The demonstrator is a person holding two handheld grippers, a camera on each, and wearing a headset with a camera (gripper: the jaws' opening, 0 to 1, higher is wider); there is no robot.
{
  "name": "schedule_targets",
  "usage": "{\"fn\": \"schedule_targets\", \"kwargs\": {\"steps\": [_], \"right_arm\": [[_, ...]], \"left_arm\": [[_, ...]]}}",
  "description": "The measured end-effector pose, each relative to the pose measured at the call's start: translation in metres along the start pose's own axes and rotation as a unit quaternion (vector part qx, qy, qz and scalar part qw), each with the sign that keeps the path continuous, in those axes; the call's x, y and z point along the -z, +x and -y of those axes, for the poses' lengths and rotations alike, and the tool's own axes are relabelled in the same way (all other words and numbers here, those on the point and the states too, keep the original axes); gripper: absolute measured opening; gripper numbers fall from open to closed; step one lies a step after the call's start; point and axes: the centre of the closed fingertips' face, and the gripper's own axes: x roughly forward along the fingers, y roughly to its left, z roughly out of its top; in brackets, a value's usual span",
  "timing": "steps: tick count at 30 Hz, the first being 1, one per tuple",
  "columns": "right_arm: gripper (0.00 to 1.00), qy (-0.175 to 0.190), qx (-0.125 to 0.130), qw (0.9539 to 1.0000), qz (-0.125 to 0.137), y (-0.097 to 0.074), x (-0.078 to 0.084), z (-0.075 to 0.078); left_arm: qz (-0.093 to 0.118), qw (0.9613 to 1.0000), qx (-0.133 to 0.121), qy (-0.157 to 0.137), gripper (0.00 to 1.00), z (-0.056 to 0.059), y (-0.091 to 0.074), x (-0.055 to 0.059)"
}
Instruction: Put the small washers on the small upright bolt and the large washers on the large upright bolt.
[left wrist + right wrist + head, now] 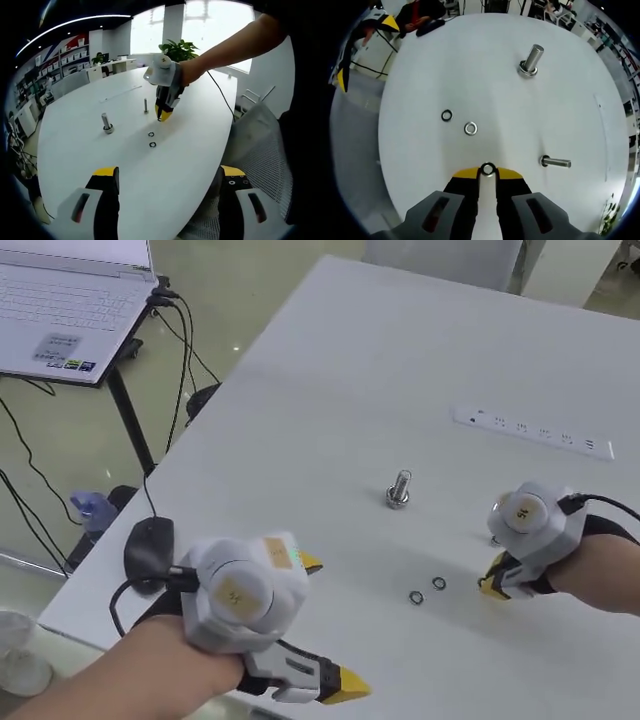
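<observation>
R hand-held gripper (488, 176) tipped nose-down toward surface (520, 115), jaws pinched on small washer (488, 168); large bolt (532, 60) at 1 o'clock. L hand-held gripper (169, 172) level, jaws wide, empty.

The right gripper (488, 174) is pinching a washer (489, 165) between its yellow tips over the table (570, 110). A dark washer (447, 115) and a silver washer (470, 128) are lying just ahead. The large bolt (533, 57) is standing farther off, and the small bolt (556, 162) is sitting to the right.
</observation>
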Motion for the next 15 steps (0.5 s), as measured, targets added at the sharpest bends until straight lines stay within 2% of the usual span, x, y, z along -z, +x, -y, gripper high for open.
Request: {"fn": "schedule_targets", "kwargs": {"steps": [3, 8, 15], "right_arm": [[0.12, -0.001, 0.004, 1.0, -0.006, -0.012, 0.003, 0.002], [0.12, 0.005, 0.01, 0.9999, -0.01, -0.021, 0.011, 0.011], [0.12, 0.013, 0.021, 0.9997, -0.008, -0.038, 0.011, 0.018]], "left_arm": [[0.002, 1.0, -0.008, 0.0, 0.85, -0.004, 0.001, -0.001], [0.004, 1.0, -0.006, 0.003, 0.85, -0.004, 0.002, -0.002], [0.004, 1.0, -0.001, 0.005, 0.85, -0.001, 0.003, -0.002]]}}
